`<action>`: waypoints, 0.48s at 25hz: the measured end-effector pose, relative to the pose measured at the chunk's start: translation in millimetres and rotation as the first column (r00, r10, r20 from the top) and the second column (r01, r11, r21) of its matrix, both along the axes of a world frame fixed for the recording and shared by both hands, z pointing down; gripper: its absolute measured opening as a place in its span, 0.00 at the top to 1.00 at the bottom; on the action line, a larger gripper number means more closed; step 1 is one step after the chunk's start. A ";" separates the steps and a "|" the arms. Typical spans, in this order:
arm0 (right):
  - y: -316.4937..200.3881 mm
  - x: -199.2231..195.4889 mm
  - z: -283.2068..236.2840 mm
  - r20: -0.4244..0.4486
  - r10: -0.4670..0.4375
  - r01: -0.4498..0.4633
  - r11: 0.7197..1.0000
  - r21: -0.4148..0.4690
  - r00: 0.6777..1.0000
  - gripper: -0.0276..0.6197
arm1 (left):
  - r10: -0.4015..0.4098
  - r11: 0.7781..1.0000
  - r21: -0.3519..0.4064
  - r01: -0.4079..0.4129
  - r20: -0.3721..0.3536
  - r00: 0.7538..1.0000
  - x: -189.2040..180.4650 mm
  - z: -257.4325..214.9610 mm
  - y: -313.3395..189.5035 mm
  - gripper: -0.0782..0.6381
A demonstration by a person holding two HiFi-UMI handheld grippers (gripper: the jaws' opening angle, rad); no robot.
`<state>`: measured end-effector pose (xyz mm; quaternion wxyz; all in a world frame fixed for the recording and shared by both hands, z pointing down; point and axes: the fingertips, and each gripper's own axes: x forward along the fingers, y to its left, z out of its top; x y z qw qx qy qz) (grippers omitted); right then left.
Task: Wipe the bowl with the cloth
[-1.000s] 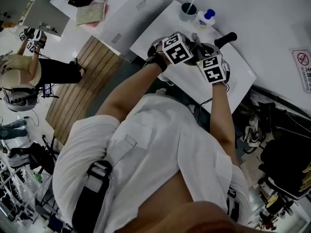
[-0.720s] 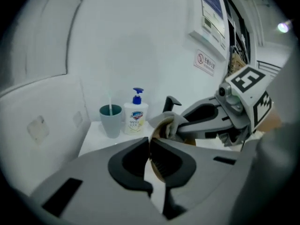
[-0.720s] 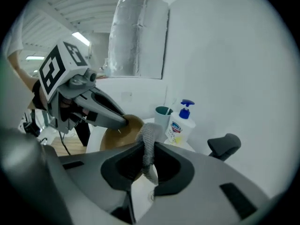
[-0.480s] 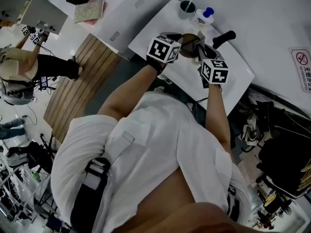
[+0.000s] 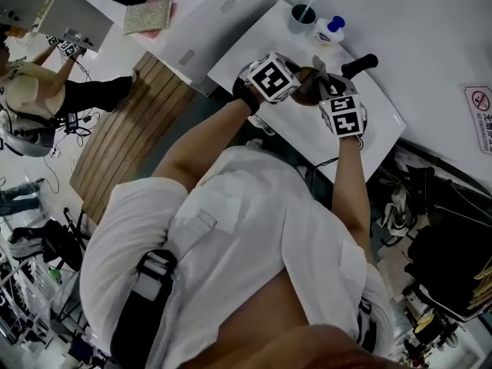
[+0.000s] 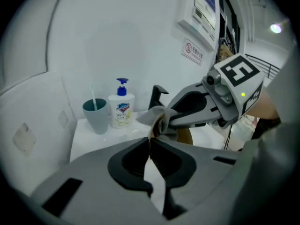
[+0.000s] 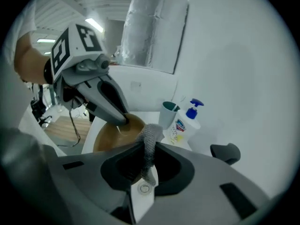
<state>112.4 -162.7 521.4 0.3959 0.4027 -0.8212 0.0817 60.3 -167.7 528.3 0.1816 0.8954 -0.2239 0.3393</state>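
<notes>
Left gripper (image 6: 151, 144) fingers clench 1 bowl (image 7: 110, 135) rim — right gripper (image 7: 149, 148) fingers grasp 1 cloth (image 7: 151, 134).

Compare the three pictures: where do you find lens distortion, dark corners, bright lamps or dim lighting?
Head view: dim overall, the white sink brightest. Left gripper view: fisheye circle with black corners, a ceiling lamp flaring at upper right. Right gripper view: black corners again, strip lights glaring at upper left, the cloth near the lens yet showing its weave.

Left claw (image 6: 151, 142) back nearer right claw (image 6: 161, 124), apparently rolled a little
</notes>
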 end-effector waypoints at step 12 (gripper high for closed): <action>11.1 -36.2 11.0 -0.127 -0.264 0.264 0.964 -0.022 0.956 0.84 | 0.254 0.967 -0.021 -0.254 0.168 0.952 9.3 8.7 17.1 0.86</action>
